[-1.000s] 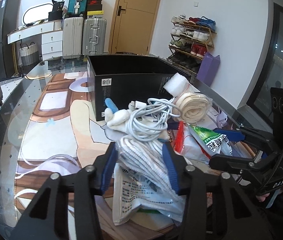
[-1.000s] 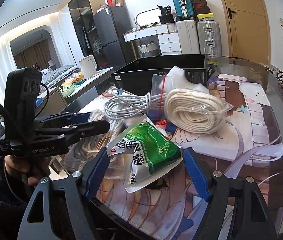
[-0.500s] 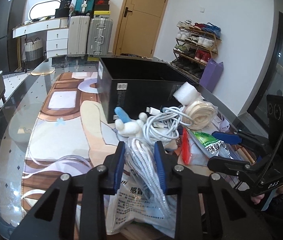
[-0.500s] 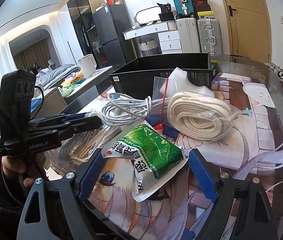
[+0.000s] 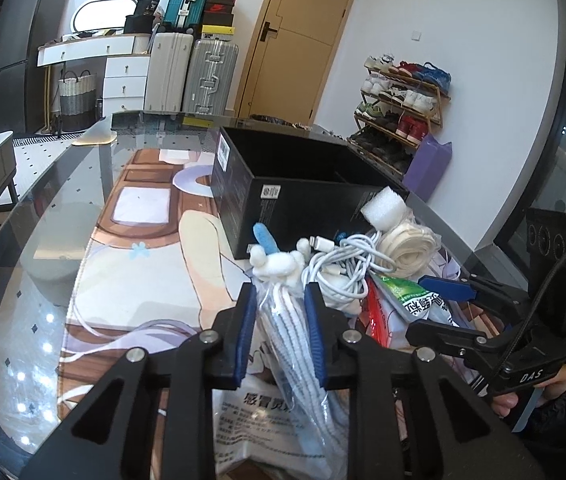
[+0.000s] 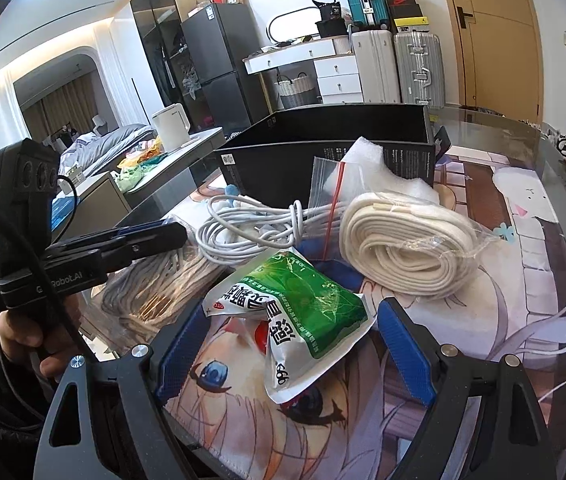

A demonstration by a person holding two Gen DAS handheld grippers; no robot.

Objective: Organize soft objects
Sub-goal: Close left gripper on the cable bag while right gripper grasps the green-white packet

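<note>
- My left gripper point(image 5: 281, 328): jaws just closed, pads clamped on the clear bag of white cord point(image 5: 303, 360), which is between my fingers.
- My right gripper point(image 6: 291, 354): jaws wide, nothing pinched; green sachet point(image 6: 303, 312) lies loose between them.
- Ahead of both: tangled white cable point(image 6: 251, 228), bagged cream rope coil point(image 6: 407, 248), black box point(image 5: 307, 196) behind.
</note>
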